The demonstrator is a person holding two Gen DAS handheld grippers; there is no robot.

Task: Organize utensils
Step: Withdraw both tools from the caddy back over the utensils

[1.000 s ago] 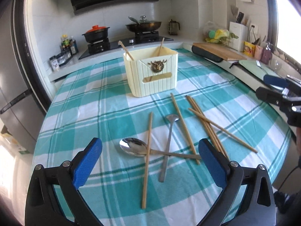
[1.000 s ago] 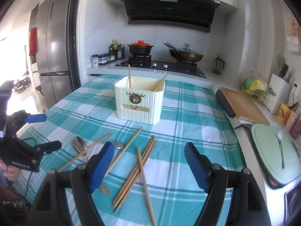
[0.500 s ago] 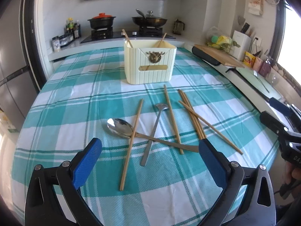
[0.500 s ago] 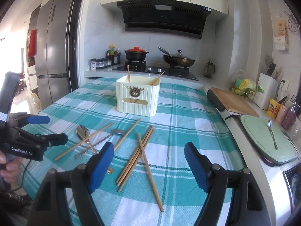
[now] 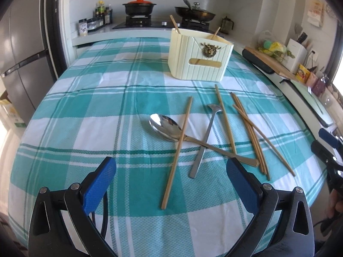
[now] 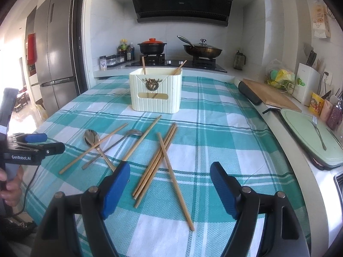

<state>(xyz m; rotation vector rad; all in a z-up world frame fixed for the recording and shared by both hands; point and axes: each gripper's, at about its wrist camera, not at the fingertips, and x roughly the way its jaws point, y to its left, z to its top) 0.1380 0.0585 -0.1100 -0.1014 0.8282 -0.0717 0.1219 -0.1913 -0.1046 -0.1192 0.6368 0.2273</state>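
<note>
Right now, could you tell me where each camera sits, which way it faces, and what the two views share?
Left wrist: on the left gripper, looking down over the checked tablecloth toward the stove; its own open blue fingers show, and the right gripper at the right edge.
Right wrist: on the right gripper, open, facing the same way; the left gripper and a hand show at left.
Shared: the cream holder, spoons and chopsticks.
</note>
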